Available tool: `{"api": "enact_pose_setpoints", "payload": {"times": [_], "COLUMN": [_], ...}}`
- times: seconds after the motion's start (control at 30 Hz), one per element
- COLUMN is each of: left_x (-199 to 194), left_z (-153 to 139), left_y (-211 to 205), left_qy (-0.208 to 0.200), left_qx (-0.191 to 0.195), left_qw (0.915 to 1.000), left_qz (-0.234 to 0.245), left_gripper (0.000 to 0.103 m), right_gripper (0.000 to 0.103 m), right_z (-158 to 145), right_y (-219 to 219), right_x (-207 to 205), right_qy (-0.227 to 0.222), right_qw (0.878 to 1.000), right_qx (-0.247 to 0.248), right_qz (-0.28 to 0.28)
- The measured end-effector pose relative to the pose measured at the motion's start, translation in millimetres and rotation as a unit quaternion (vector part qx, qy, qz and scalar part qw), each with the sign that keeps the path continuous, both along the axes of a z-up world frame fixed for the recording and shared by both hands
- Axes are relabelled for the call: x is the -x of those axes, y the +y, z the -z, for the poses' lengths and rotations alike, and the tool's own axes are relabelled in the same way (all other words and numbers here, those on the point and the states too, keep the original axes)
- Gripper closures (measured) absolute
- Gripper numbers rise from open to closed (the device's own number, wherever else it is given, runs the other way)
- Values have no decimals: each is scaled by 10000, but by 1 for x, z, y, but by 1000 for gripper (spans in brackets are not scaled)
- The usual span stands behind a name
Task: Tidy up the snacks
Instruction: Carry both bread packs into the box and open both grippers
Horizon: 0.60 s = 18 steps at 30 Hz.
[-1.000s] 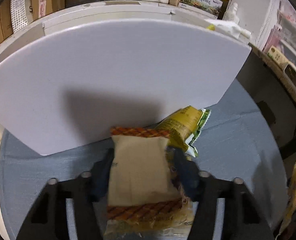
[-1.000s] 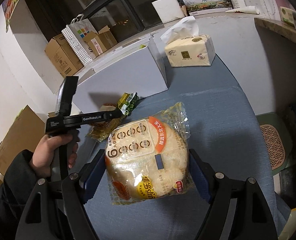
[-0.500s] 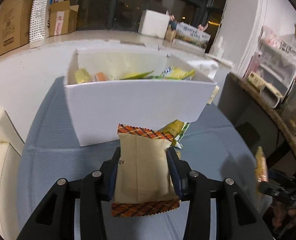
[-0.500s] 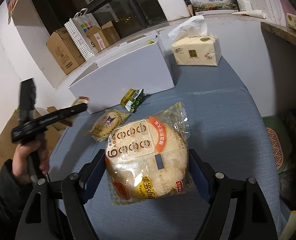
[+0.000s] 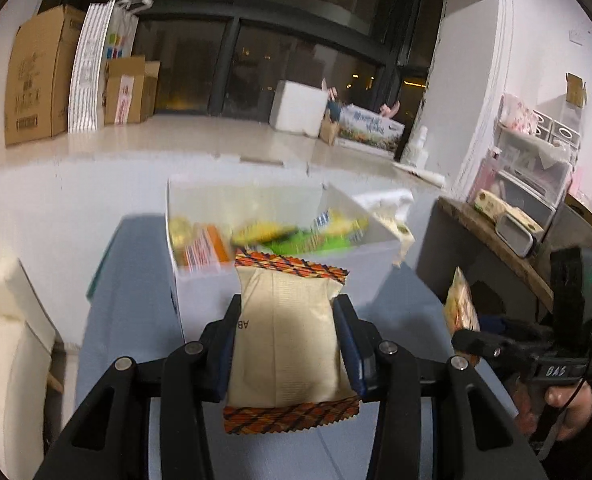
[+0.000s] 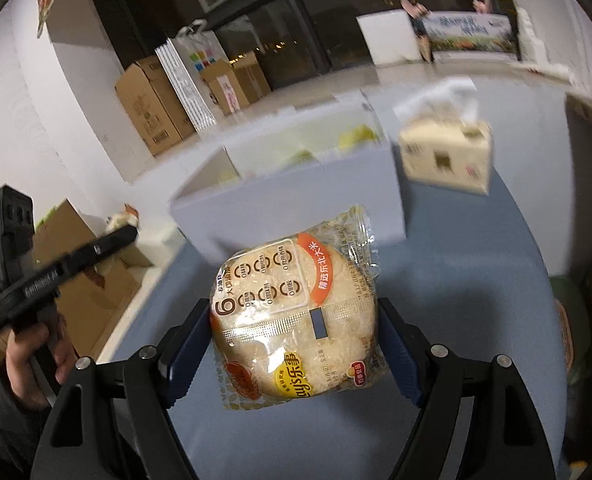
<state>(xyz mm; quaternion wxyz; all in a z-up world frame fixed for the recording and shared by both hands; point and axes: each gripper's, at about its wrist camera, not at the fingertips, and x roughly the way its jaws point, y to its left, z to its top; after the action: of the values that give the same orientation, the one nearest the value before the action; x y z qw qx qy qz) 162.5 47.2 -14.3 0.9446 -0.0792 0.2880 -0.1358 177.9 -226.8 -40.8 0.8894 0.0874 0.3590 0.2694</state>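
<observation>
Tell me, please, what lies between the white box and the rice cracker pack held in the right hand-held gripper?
Only bare blue tablecloth shows between the white box and the rice cracker pack, in the right wrist view.

L gripper (image 5: 287, 344) & R gripper (image 6: 296, 344) both raised, jaws clamped on snack packs, each hand-held.

A matt, paper-like beige wrapper (image 5: 285, 340) with crimped orange ends is seen. The rice-cracker bag (image 6: 296, 312) is clear, glossy, crinkled plastic. The box (image 6: 296, 204) looks like smooth matt white card, the tablecloth (image 6: 476, 300) like blue-grey cloth. Black plastic grippers carry metal screws.
</observation>
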Motion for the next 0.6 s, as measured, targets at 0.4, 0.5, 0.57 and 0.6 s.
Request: {"api": "enact_pose_setpoints", "payload": {"times": [0.4, 0.5, 0.57, 0.6], "left_x": [-138, -159, -171, -173], "left_z": [-15, -5, 3, 6], "left_y": [13, 16, 20, 23], "left_qy": [116, 222, 512, 542], "left_qx": [-370, -645, -626, -597], "left_qw": [9984, 9960, 9946, 9940], "left_qz": [-408, -582, -647, -738], "left_gripper": [55, 50, 17, 0], "right_gripper": [20, 19, 13, 5], "right_z": [-69, -65, -59, -56], "right_y": [60, 66, 73, 75], "right_x": [-155, -183, -197, -201], "right_qy": [-194, -33, 62, 3], "right_qw": [9973, 9971, 9970, 9962], "right_qx": [571, 562, 614, 700], "right_qz": [411, 522, 469, 517]}}
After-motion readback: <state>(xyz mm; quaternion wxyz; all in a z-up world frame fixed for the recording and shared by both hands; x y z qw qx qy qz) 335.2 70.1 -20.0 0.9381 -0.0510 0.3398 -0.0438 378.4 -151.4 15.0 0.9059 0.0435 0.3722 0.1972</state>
